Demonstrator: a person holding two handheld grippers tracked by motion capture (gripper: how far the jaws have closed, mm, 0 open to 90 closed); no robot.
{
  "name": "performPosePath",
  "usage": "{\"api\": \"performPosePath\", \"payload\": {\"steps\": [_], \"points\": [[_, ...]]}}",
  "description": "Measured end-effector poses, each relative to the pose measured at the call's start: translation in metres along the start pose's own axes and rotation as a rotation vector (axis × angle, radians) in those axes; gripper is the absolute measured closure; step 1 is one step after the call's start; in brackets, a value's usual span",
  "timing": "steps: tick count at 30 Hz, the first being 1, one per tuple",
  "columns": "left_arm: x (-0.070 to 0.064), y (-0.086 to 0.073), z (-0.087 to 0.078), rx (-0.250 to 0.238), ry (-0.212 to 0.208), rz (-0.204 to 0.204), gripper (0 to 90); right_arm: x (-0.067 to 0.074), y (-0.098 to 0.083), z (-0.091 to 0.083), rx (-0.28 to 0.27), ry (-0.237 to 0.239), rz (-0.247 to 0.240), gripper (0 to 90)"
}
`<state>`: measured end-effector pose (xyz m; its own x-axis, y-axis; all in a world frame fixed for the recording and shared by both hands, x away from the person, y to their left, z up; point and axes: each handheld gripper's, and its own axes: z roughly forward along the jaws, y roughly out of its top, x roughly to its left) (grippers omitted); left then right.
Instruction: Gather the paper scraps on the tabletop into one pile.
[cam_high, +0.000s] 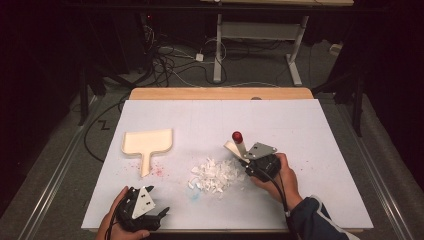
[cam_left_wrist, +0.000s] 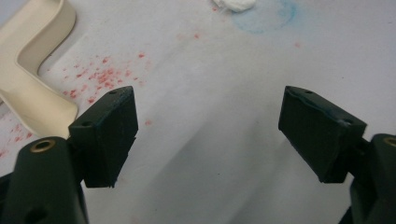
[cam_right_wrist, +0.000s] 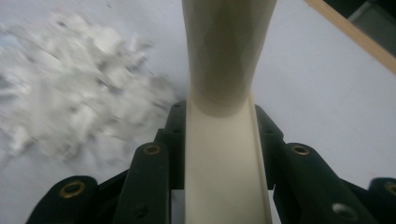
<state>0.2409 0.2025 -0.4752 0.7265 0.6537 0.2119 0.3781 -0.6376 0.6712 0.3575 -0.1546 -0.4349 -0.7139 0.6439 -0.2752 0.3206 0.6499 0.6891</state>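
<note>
A cream dustpan (cam_high: 147, 142) lies flat on the left of the white table top (cam_high: 300, 130); its handle (cam_left_wrist: 32, 70) is at the left of the left gripper view. A pile of white scraps (cam_high: 216, 174) sits mid-table and looks blurred (cam_right_wrist: 70, 107) in the right gripper view. My right gripper (cam_high: 245, 161) is just right of the pile, shut on a cream tool with a red knob (cam_high: 237, 142). The tool's shaft (cam_right_wrist: 224, 56) runs up between the jaws. My left gripper (cam_high: 162, 214) rests open near the front edge, with nothing between its pads (cam_left_wrist: 109, 135).
Red specks (cam_high: 159, 171) lie around the dustpan handle, and a faint blue stain (cam_high: 194, 196) marks the surface in front of the pile. The table's wooden far edge (cam_high: 220, 93) backs onto a floor with cables and a desk frame (cam_high: 260, 45).
</note>
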Motion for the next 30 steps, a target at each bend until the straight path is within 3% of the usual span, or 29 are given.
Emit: {"api": "performPosePath", "payload": {"steps": [4,10,15,20,25,27,30], "points": [[0.000,0.000,0.001,0.003,-0.006,-0.009,18.9,0.019,0.009,0.002,-0.031,0.024,-0.003,67.8],[0.000,0.001,0.001,-0.001,0.000,0.002,18.9,0.030,0.017,0.004,-0.082,0.036,0.073,68.0],[0.001,0.000,0.000,-0.003,0.002,-0.001,18.9,0.018,0.015,-0.011,-0.123,0.013,0.103,68.0],[-0.001,-0.001,-0.001,0.001,-0.002,-0.005,18.9,-0.002,0.005,-0.037,-0.143,0.034,0.126,68.0],[-0.001,-0.002,-0.002,0.008,-0.002,-0.001,18.9,-0.018,-0.020,-0.065,-0.096,0.046,0.118,68.0],[-0.001,-0.002,-0.002,0.010,-0.001,-0.002,18.9,-0.024,-0.032,-0.075,-0.085,0.057,0.142,68.1],[-0.003,-0.001,-0.002,0.008,0.001,0.009,18.9,-0.022,-0.045,-0.079,-0.023,0.054,0.138,68.1]]}}
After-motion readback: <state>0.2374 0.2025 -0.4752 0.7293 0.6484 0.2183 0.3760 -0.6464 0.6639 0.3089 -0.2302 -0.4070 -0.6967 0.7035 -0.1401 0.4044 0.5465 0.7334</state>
